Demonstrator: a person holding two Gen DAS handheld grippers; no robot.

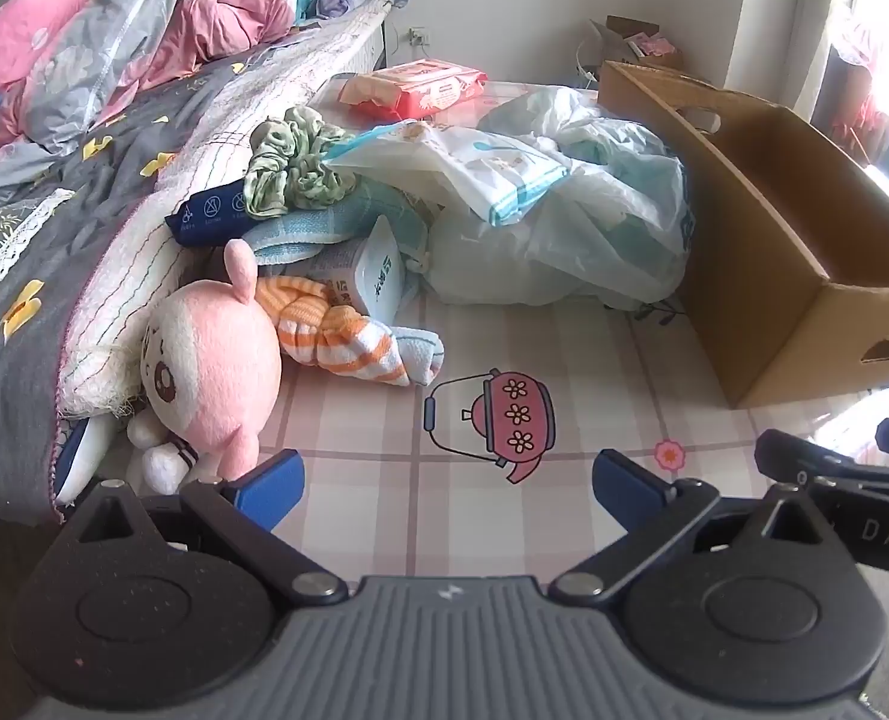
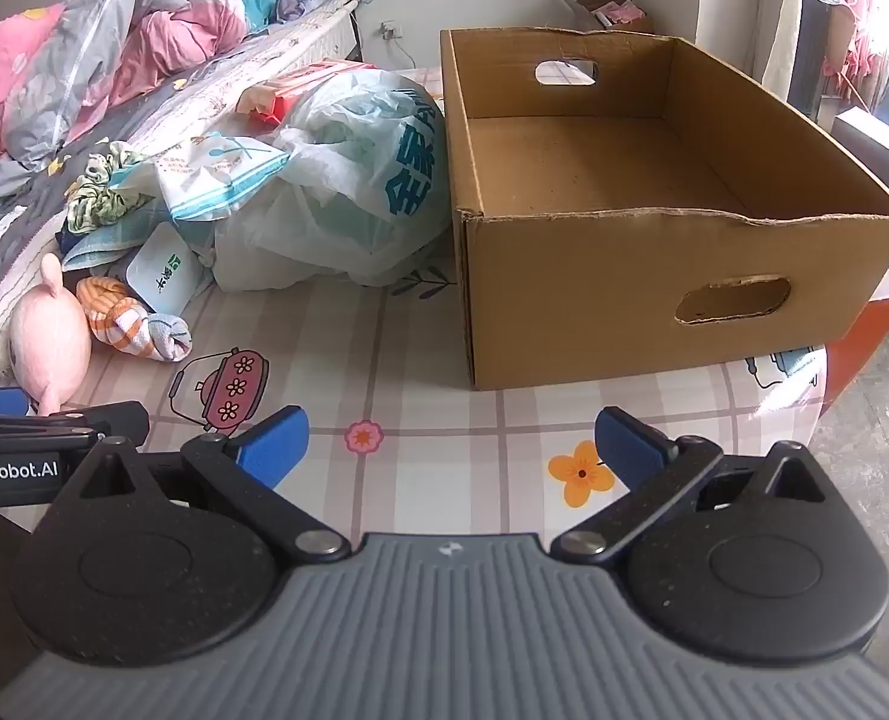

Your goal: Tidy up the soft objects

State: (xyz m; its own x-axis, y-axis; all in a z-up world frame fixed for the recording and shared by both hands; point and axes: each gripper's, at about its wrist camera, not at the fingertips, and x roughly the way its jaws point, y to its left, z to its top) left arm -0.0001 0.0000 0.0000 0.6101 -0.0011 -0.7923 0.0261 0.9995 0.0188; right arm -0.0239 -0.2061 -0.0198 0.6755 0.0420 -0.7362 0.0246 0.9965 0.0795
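A pink plush toy (image 1: pixel 216 360) (image 2: pixel 48 336) lies on the checked mat beside the bed. An orange-striped knotted cloth (image 1: pixel 342 330) (image 2: pixel 132 324) rests right of it. Behind them is a pile: a green patterned cloth (image 1: pixel 294 162) (image 2: pixel 99 192), tissue packs (image 1: pixel 378 276) (image 2: pixel 165 273) and a white plastic bag (image 1: pixel 570 210) (image 2: pixel 336 180). An open cardboard box (image 2: pixel 624 282) (image 1: pixel 762 222) with nothing in it stands to the right. My left gripper (image 1: pixel 447 480) hovers open over the mat near the plush. In front of the box, my right gripper (image 2: pixel 450 444) is open and holds nothing.
A bed with a grey quilt (image 1: pixel 54 228) and pink bedding (image 1: pixel 162 24) runs along the left. A red wet-wipes pack (image 1: pixel 414 84) lies at the back. The mat's edge (image 2: pixel 804 408) and bare floor are at the right. A wall socket (image 1: pixel 420 36) is behind.
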